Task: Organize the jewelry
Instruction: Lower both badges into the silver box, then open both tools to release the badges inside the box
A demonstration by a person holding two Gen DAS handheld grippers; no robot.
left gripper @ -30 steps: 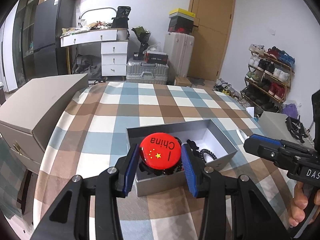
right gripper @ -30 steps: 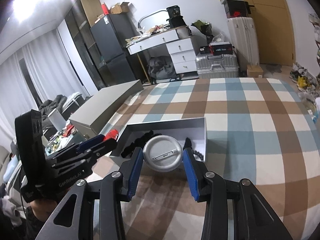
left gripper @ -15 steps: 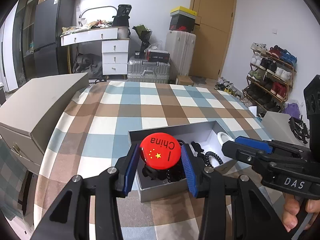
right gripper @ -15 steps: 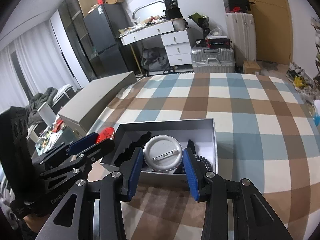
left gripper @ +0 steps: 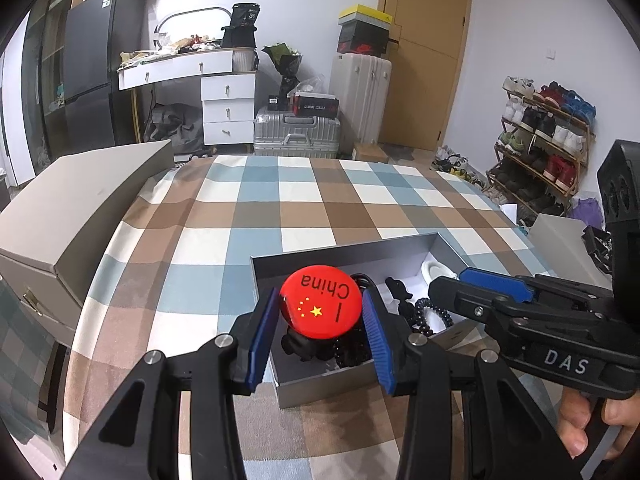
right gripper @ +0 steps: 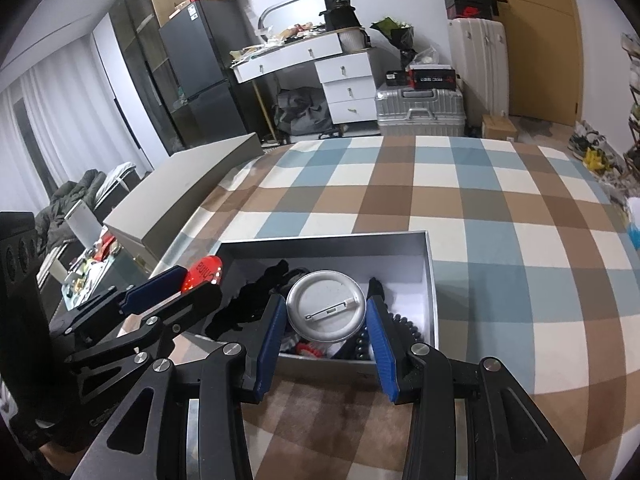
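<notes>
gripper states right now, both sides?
Left gripper: closed on the red China badge, above the grey box.
Right gripper: closed on a silver badge, pin side up, above the same box.

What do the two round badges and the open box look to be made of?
Red badge: glossy printed face, likely film over metal. Silver badge: dull brushed metal back with a pin bar. Box: grey matte walls with thin edges and a white inside, probably cardboard.
</notes>
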